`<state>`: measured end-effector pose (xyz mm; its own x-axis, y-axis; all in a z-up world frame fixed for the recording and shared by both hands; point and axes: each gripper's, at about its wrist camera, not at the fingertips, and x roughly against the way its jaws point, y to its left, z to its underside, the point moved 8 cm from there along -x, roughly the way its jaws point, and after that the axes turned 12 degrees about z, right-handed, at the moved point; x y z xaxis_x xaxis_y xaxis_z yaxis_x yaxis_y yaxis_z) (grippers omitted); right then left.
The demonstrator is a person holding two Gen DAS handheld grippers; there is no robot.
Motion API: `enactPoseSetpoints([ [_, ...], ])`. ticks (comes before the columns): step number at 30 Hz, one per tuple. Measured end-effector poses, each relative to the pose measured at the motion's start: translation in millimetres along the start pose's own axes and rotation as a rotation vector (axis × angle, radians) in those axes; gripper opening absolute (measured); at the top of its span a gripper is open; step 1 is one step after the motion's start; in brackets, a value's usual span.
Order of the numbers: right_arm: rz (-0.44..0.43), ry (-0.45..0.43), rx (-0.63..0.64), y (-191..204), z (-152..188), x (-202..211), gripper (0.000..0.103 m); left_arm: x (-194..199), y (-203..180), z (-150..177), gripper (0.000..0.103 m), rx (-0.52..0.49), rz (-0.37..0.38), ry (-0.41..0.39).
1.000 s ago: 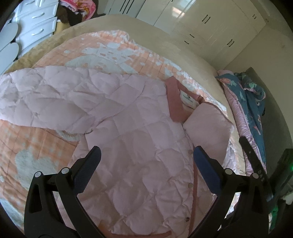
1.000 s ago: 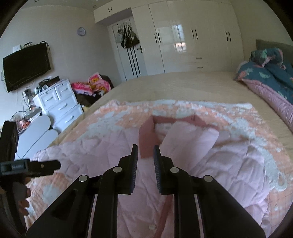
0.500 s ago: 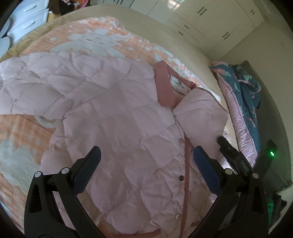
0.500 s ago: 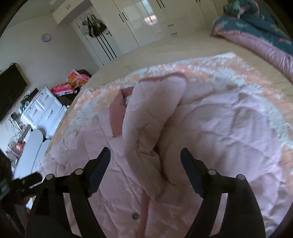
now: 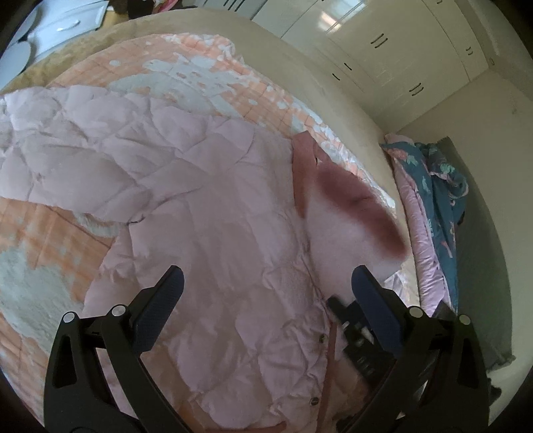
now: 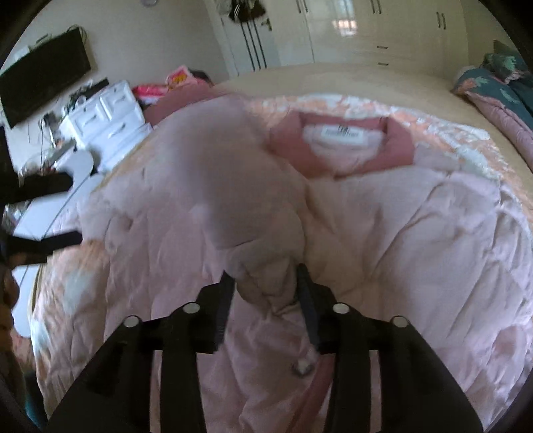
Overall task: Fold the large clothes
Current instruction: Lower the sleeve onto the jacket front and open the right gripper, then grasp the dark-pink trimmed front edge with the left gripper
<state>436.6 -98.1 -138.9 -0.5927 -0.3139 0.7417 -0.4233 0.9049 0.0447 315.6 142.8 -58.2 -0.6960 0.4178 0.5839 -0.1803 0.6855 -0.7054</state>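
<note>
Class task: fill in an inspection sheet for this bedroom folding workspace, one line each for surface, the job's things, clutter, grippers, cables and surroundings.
Surface: bed with a peach-and-white blanket spread on it.
Job's things: pink quilted jacket lying front up, collar and label showing; a sleeve is bunched and lifted, blurred.
Clutter: rolled teal-and-pink quilt at the bed's side; bright items piled by the white drawers.
Grippers: left gripper open above the jacket front; right gripper has just been closing, with the sleeve's fabric between its fingers.
Cables: loose wires near the drawers, unclear.
Surroundings: white wardrobes, wall television.
</note>
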Motion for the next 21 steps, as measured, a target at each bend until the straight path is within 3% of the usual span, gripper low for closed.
enactPoseSetpoints([
  [1,-0.01,0.011,0.007,2.9,5.6,1.1,0.053,-1.9,-0.1,1.4,0.094,0.009,0.009,0.007],
  [5,-0.06,0.015,0.028,15.4,22.4,14.5,0.062,-15.8,-2.6,9.8,0.094,0.051,0.074,0.047],
  [8,-0.064,0.007,0.012,10.8,28.9,30.8,0.064,-30.5,1.8,17.8,0.094,0.069,0.059,0.084],
  [15,0.033,-0.012,-0.111,-48.2,45.3,59.0,0.067,-66.0,16.4,38.5,0.094,0.186,0.093,0.156],
  [21,0.092,-0.001,-0.21,-97.0,64.5,76.9,0.068,-86.7,21.1,41.1,0.094,0.207,0.08,0.139],
])
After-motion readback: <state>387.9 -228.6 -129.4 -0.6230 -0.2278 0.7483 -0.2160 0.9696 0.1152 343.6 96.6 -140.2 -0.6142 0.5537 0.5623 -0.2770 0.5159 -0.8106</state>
